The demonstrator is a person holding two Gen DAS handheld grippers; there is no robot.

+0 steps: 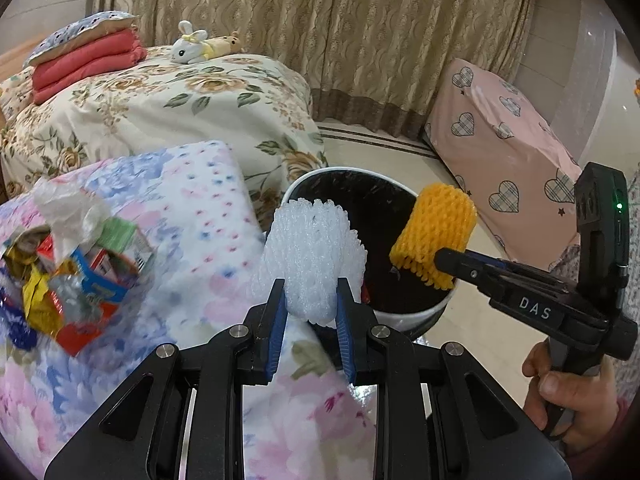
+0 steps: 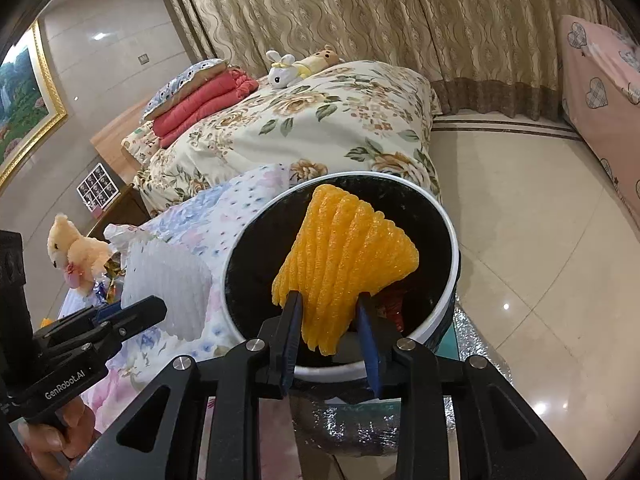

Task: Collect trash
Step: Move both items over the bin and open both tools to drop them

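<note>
My left gripper [image 1: 311,294] is shut on a white foam fruit net [image 1: 310,248] and holds it over the floral-covered table edge, just left of the white bin with a black liner [image 1: 384,314]. My right gripper [image 2: 329,308] is shut on an orange foam fruit net [image 2: 344,256] and holds it above the bin's opening [image 2: 448,220]. The orange net [image 1: 434,234] and right gripper [image 1: 444,259] also show in the left wrist view. The white net [image 2: 164,276] and left gripper [image 2: 158,307] show in the right wrist view. Red wrappers lie inside the bin.
A pile of wrappers, cartons and plastic [image 1: 68,276] lies on the floral tablecloth [image 1: 200,216]. A bed with floral quilt [image 2: 312,124], folded red blanket and plush toys stands behind. A teddy bear [image 2: 74,252] sits on the table. A pink heart-patterned cover [image 1: 508,148] is at right.
</note>
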